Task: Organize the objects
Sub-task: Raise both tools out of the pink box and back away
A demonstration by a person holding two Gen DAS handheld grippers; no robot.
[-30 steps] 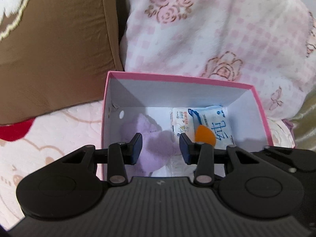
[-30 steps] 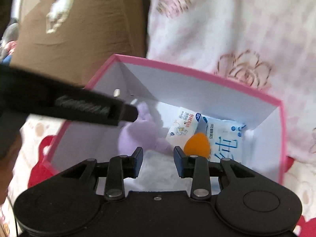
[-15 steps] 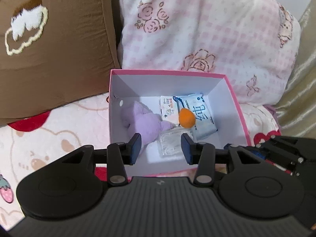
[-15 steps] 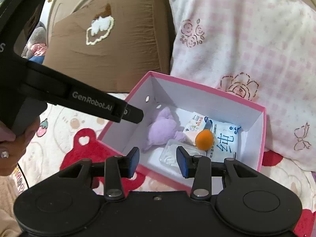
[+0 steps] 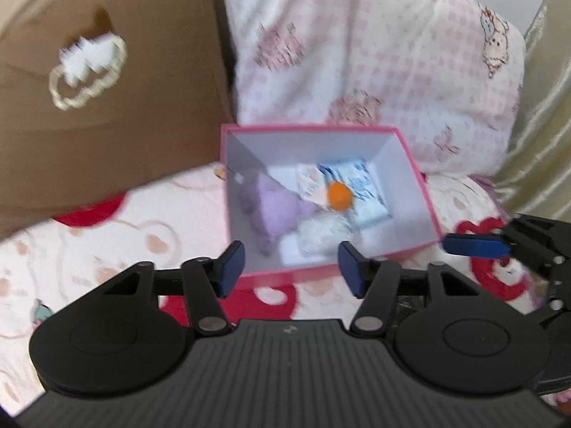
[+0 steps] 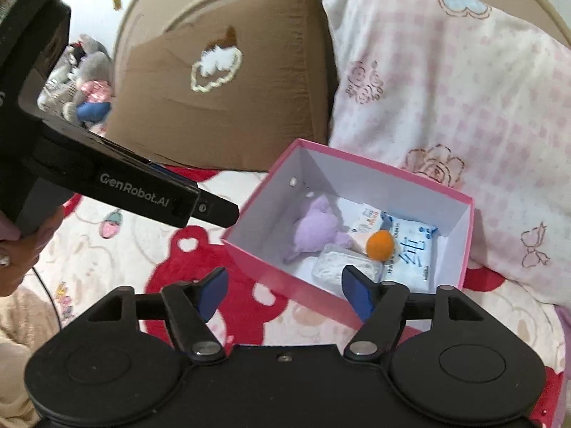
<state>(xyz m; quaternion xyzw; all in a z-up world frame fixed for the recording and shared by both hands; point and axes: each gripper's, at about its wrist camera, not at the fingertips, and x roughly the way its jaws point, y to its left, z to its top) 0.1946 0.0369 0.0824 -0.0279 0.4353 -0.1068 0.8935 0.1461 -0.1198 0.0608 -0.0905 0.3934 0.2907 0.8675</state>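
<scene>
As both tongs [image 5: 291, 267] [image 6: 283, 294] open, box [image 6: 249, 255] recedes.

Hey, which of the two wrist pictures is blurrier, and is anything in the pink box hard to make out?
Left wrist view: motion-smeared throughout; the pink box, purple plush and orange ball are soft-edged, and the packet's print is unreadable. Right wrist view: sharper; the wipes packet shows blurry characters, and fisheye bends the brown cushion near the edges.
</scene>
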